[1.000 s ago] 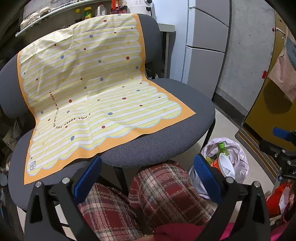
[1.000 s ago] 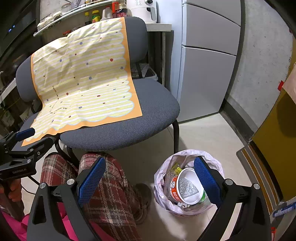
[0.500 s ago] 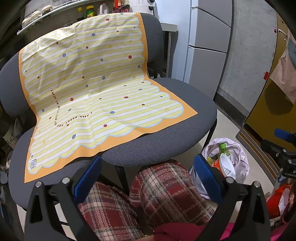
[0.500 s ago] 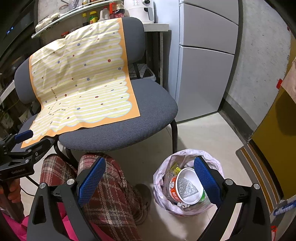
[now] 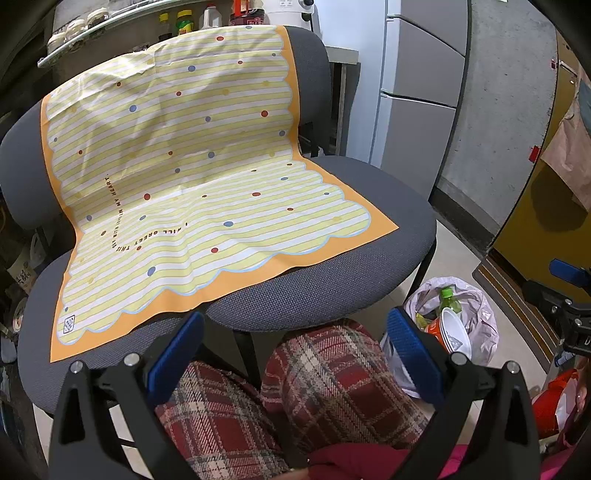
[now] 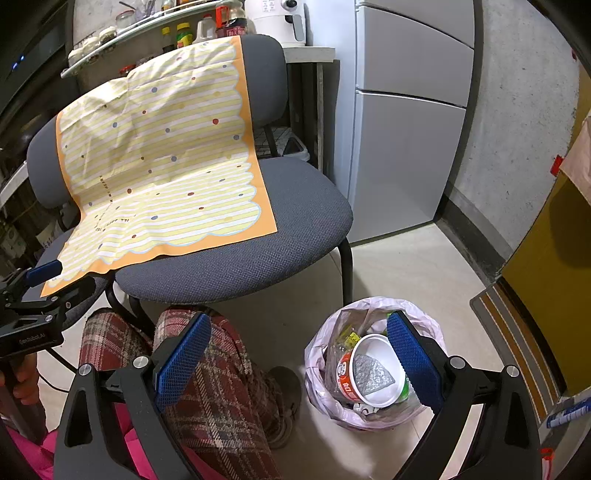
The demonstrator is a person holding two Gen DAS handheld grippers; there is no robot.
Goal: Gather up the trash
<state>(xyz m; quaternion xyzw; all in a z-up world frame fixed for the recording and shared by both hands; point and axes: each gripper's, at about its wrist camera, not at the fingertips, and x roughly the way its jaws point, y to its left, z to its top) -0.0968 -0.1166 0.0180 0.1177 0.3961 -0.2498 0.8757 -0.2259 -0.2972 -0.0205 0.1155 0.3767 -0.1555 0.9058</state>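
A white trash bag (image 6: 373, 410) stands on the floor to the right of the chairs and holds a red-and-white noodle cup (image 6: 369, 373), a green bottle (image 5: 448, 300) and other rubbish. It also shows in the left wrist view (image 5: 480, 317). My right gripper (image 6: 297, 360) is open and empty, above the bag and my knee. My left gripper (image 5: 293, 352) is open and empty, above my plaid-trousered knees, facing the chairs. A yellow striped sheet (image 5: 184, 177) with an orange border lies over the chairs.
Two grey chairs (image 5: 332, 284) stand side by side in front of me. A grey fridge (image 6: 402, 129) is behind on the right, a shelf with bottles (image 6: 177, 33) behind the chairs. A yellow door (image 6: 554, 258) and a striped mat (image 6: 517, 339) are at right.
Both grippers have drifted slightly, so the chairs sit a little lower in view. Both stay open and empty. The trash bag has not moved.
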